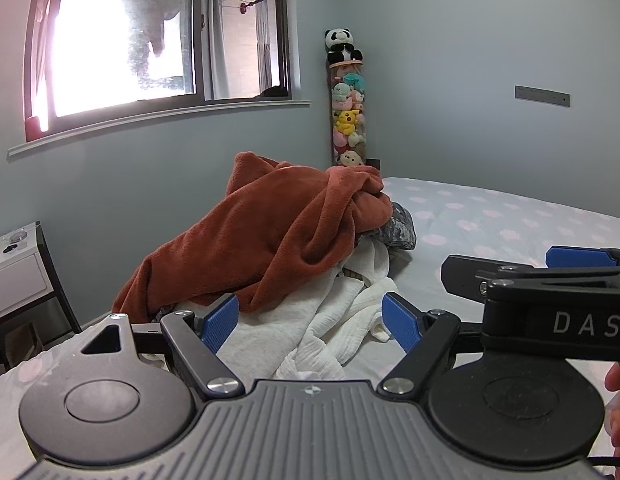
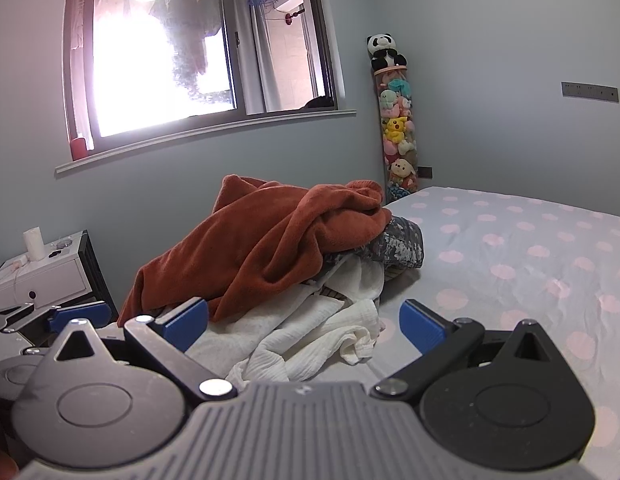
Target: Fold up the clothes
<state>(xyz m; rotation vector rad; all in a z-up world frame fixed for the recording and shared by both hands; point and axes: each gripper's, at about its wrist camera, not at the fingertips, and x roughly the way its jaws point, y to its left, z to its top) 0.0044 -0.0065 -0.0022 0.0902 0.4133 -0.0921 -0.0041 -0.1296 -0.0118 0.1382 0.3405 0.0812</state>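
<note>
Heap of clothes on a pale bed sheet dotted with pink (image 2: 530, 248): rust-orange fleece garment (image 1: 266, 236) on top, crumpled white cotton cloth (image 1: 330, 320) beneath, grey mottled fabric (image 2: 402, 246) at the right. Left tool (image 1: 310, 322) and right tool (image 2: 304, 322) both released, blue pads spread, just short of the white cloth, gripping nothing.

Big window (image 2: 198, 60) at upper left. Toy panda (image 2: 384, 52) on a tall tube of plush toys (image 2: 400, 136), right of middle. White nightstand (image 2: 38, 276) at lower left.
</note>
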